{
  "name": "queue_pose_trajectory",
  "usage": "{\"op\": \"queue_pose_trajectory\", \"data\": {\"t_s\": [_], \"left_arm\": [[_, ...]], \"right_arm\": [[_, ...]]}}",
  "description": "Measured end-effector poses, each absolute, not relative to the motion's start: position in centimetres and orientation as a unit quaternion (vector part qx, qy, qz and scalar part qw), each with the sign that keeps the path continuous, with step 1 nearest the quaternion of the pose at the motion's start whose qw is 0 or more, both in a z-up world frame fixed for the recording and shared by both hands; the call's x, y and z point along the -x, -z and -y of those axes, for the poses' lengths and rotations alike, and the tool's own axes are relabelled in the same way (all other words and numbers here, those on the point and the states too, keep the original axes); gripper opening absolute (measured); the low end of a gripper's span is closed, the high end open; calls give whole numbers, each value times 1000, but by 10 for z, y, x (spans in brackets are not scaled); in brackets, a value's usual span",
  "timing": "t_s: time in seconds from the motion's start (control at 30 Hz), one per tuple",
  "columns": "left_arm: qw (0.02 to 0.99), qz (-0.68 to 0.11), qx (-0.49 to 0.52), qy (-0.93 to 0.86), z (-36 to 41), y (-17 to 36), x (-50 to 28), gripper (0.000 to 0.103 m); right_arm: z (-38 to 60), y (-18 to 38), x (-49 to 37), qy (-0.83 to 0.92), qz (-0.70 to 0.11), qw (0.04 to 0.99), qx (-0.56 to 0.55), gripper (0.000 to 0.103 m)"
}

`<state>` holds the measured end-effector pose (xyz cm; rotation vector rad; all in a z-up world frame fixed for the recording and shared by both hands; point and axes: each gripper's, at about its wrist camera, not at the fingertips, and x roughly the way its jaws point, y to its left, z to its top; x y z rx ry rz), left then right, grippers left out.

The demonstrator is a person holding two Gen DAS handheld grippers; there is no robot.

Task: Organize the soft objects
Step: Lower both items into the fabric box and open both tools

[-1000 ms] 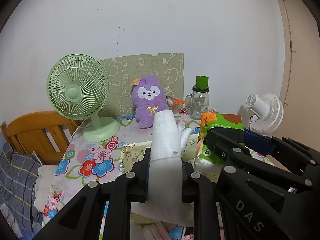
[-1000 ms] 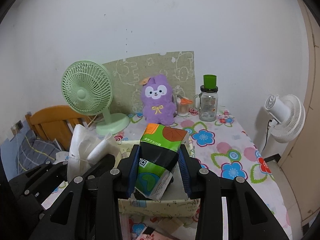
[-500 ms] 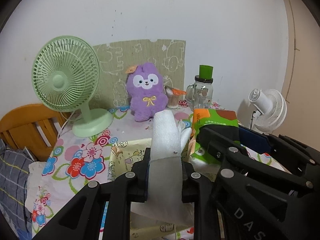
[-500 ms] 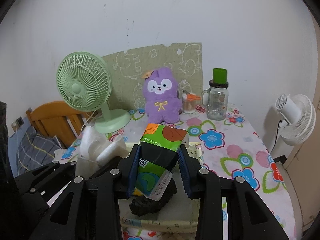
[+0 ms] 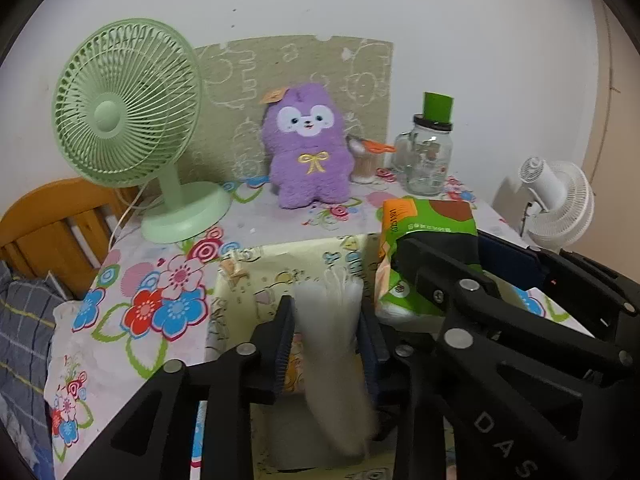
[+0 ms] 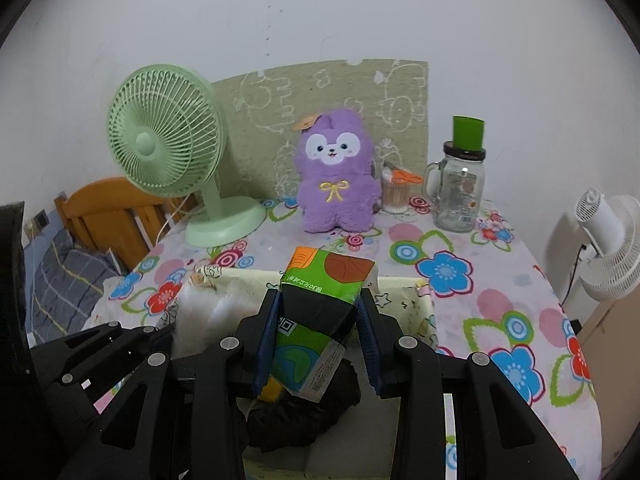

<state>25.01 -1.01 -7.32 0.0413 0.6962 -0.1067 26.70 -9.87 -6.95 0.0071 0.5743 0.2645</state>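
My left gripper (image 5: pixel 326 312) has its jaws apart around a blurred white cloth bundle (image 5: pixel 334 344) that hangs down between them over the pale yellow fabric bin (image 5: pixel 256 280); whether it still grips the cloth is unclear. My right gripper (image 6: pixel 318 312) is shut on a green tissue pack (image 6: pixel 320 304), held above the same bin (image 6: pixel 416 300). A black soft item (image 6: pixel 304 416) lies inside the bin under the pack. The white bundle shows blurred at the left in the right wrist view (image 6: pixel 204 320). A purple plush toy (image 5: pixel 306 148) sits at the table's back.
A green desk fan (image 5: pixel 128 120) stands back left. A glass jar with a green lid (image 5: pixel 430 152) and a small cup of swabs (image 5: pixel 364 160) stand back right. A white fan (image 5: pixel 556 204) is off the table's right. A wooden bed frame (image 5: pixel 52 220) is left.
Both grippers have moved forward and down over the bin. The left jaws have widened and the white cloth has dropped lower between them. The tissue pack stays gripped.
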Motion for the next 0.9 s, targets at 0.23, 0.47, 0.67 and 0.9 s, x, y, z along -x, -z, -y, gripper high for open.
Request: {"op": "queue_pose_trajectory", "data": {"t_s": [0.23,0.47,0.67,0.9], "left_arm": [[929,-367,-16,52,3,78,-254,66],[929,-364,-20,62,5,78,-251,81],[930,-363,-23,59,7,75,-247,85],[935,-351,-27,47,7,66,-236,92]], "right_arm": [[91,72,-272,-148,-285,947,16,50],[85,75,-275,-163,-302,939,27,77],[87,75,-273,-171,-310,935,22,84],[90,67,-262,-178,-298,938,20,84]]}}
